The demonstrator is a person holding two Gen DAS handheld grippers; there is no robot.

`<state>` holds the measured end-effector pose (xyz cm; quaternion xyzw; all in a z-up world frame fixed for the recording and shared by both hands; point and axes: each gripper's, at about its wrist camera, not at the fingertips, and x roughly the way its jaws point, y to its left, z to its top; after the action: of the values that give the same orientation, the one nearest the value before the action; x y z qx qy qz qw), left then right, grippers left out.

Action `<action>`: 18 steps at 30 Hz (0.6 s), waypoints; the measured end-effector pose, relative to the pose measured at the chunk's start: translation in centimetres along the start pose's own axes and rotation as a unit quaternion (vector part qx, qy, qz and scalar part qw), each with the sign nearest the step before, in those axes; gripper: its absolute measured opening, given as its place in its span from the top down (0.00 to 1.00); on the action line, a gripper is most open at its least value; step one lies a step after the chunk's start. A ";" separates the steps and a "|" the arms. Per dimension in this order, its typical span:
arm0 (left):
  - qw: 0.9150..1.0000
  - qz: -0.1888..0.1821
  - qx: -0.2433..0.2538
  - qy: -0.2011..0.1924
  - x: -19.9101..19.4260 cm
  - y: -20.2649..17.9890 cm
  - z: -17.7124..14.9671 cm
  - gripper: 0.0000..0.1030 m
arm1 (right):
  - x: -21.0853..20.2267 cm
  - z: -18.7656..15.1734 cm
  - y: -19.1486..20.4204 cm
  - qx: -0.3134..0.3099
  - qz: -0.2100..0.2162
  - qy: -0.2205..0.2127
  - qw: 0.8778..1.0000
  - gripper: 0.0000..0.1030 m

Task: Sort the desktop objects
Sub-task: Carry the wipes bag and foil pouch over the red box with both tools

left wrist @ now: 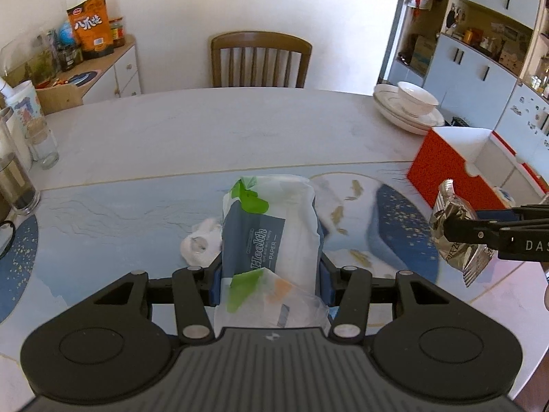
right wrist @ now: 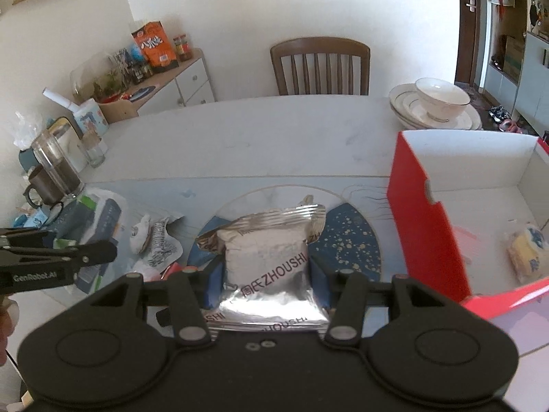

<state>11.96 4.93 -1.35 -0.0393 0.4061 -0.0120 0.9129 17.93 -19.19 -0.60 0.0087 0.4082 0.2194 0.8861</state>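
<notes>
My left gripper [left wrist: 271, 274] is shut on a white and blue tissue pack [left wrist: 271, 237] with green tabs, held above the blue table mat [left wrist: 103, 219]. My right gripper [right wrist: 266, 274] is shut on a silver foil snack packet [right wrist: 267, 257], lifted over the mat's dark blue circle [right wrist: 346, 243]. In the left wrist view the foil packet [left wrist: 453, 226] and the right gripper [left wrist: 480, 233] hang at the right edge. The right wrist view shows the left gripper [right wrist: 99, 254] and the tissue pack [right wrist: 99, 216] at the left. An open red box [right wrist: 425, 226] with a white inside stands to the right, a yellow wrapped item [right wrist: 528, 250] lying in it.
Crumpled white wrappers [right wrist: 154, 237] lie on the mat between the grippers. Stacked plates with a bowl [right wrist: 435, 106] sit at the table's far right. Glass cups and a jar [left wrist: 20, 178] crowd the left edge. A wooden chair [left wrist: 260, 58] stands behind the table.
</notes>
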 end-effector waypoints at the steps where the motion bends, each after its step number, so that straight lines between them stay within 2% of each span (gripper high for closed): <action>1: 1.000 -0.002 0.000 0.000 -0.1 -0.4 0.1 0.52 | -0.5 0.0 -0.2 0.000 0.001 -0.003 1.000 0.51; 10: 0.999 -0.026 0.013 -0.012 -1.4 -5.2 0.6 0.52 | -4.7 0.0 -2.7 -0.004 0.001 -0.026 1.000 0.51; 18: 0.998 -0.042 0.038 -0.024 -1.6 -10.3 1.2 0.52 | -7.5 0.0 -6.5 0.003 -0.012 -0.045 0.999 0.51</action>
<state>11.88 -5.21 1.42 -0.0217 0.3810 -0.0646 0.9220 16.16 -28.04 3.48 0.0159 0.3684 0.2070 0.9062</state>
